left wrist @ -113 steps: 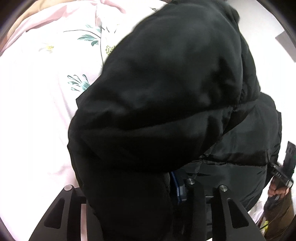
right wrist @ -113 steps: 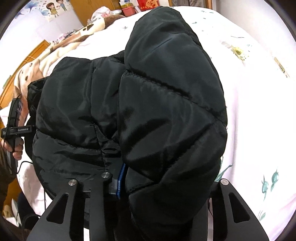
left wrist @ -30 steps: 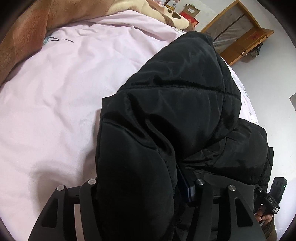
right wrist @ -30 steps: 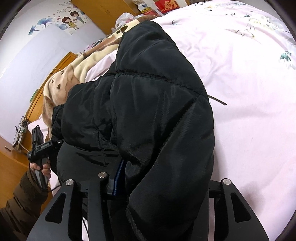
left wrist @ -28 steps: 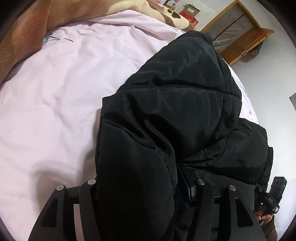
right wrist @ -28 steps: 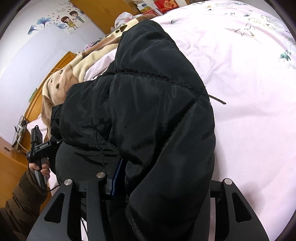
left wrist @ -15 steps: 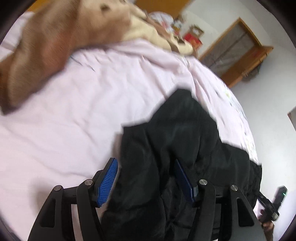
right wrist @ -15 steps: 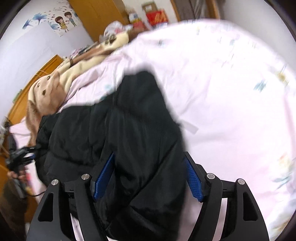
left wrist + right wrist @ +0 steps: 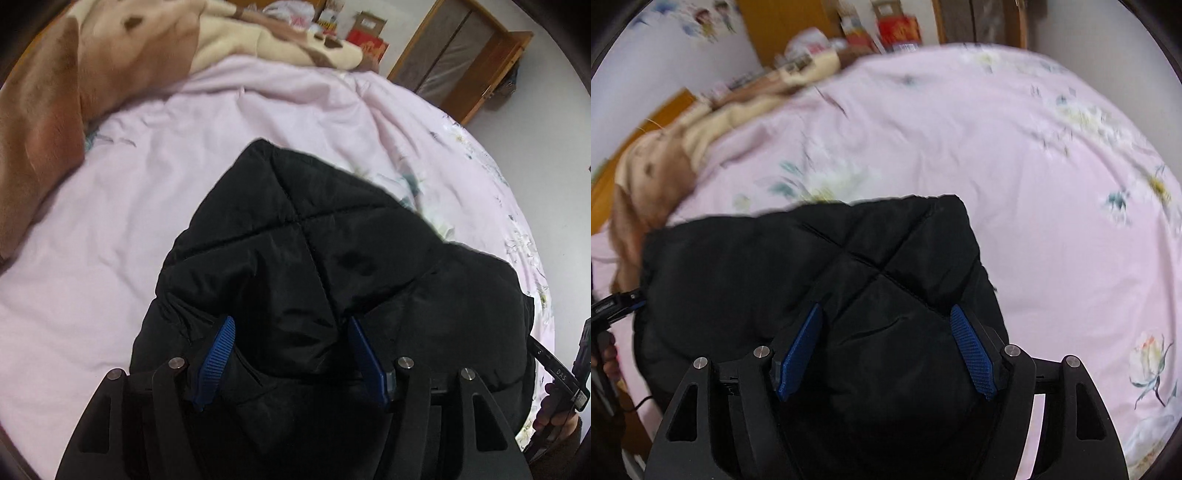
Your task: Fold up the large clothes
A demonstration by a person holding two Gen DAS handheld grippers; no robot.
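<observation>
A black quilted puffer jacket (image 9: 332,266) lies folded in a thick bundle on the pink floral bedsheet (image 9: 110,229). My left gripper (image 9: 291,328) is open, its blue pads (image 9: 216,354) spread to either side of the jacket's near edge, just above it. The jacket also shows in the right wrist view (image 9: 820,266). My right gripper (image 9: 886,317) is open too, its blue pads (image 9: 973,354) apart over the bundle's right corner. Neither gripper holds the fabric.
A brown and cream plush blanket (image 9: 92,62) lies bunched along the far left of the bed. Wooden furniture (image 9: 465,62) and red boxes (image 9: 897,27) stand beyond the bed. The other gripper's handle and hand show at each view's edge (image 9: 557,387).
Both grippers were shut on the jacket's folded-over part and carrying it. They have let go and opened, and the jacket now rests lower and flatter on the bed.
</observation>
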